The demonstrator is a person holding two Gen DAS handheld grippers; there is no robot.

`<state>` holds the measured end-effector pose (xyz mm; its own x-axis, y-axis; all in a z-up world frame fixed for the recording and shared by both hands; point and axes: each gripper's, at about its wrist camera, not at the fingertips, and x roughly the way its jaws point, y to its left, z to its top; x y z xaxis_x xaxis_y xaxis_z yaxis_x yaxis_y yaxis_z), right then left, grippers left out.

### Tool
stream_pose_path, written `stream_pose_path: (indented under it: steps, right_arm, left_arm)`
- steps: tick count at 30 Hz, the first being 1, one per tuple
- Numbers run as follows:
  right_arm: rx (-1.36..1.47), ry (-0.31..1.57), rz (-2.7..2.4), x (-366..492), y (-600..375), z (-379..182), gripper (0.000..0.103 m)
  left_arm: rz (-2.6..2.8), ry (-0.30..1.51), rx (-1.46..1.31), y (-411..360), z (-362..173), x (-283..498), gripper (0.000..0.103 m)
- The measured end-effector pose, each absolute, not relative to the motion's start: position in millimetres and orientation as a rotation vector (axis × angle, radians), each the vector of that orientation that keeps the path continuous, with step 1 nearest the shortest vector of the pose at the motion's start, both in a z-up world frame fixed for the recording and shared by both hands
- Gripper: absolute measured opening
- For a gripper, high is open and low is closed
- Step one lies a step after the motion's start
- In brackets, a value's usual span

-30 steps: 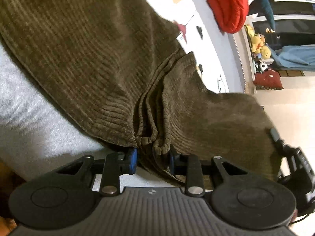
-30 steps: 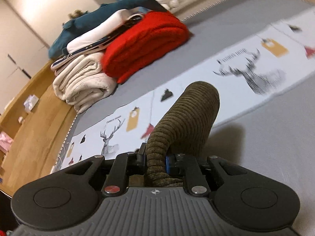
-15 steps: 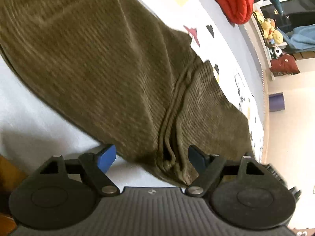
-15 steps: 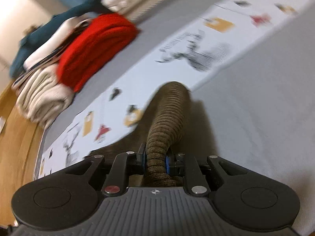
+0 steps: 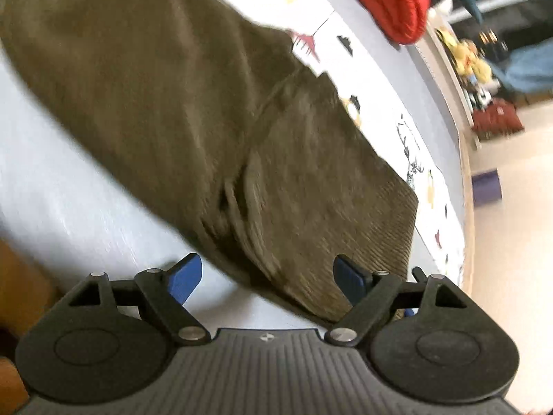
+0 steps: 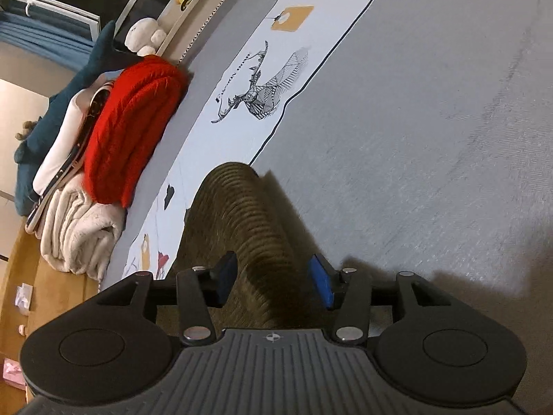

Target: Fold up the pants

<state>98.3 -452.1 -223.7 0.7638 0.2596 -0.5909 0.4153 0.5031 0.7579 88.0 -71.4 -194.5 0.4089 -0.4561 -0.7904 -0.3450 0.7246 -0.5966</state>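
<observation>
Soft indoor light; left view motion-blurred, possibly shake; fisheye edges curved.

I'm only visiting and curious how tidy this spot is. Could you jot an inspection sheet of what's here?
Surface: grey bed cover with a white printed strip.
Job's things: olive corduroy pants lying on it, folded.
Clutter: red knit, cream blanket and other folded clothes stacked.
Grippers: left gripper open; right gripper open, astride the pants' fold.
Cables: nothing seen.
Surroundings: plush toys, window, wooden floor.
</observation>
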Motion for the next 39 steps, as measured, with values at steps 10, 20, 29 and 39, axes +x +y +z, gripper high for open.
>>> stream_pose_path:
  steps: [10, 20, 29, 39]
  right_arm:
    - [0.928, 0.871, 0.152, 141, -511, -224, 0.059]
    - [0.940, 0.901, 0.322, 184, -532, -253, 0.059]
    - [0.959, 0.898, 0.375, 212, -517, -256, 0.064]
    - [0.929, 0.949, 0.399, 221, -500, -250, 0.065]
  left_arm:
    - [-0.104, 1.209, -0.948, -185, -222, 72, 0.087]
    - [-0.029, 1.161, -1.067, -244, -249, 80, 0.090]
    - [0.097, 1.110, -1.036, -278, -236, 73, 0.098]
    - [0.029, 1.293, -1.330, -264, -265, 77, 0.083]
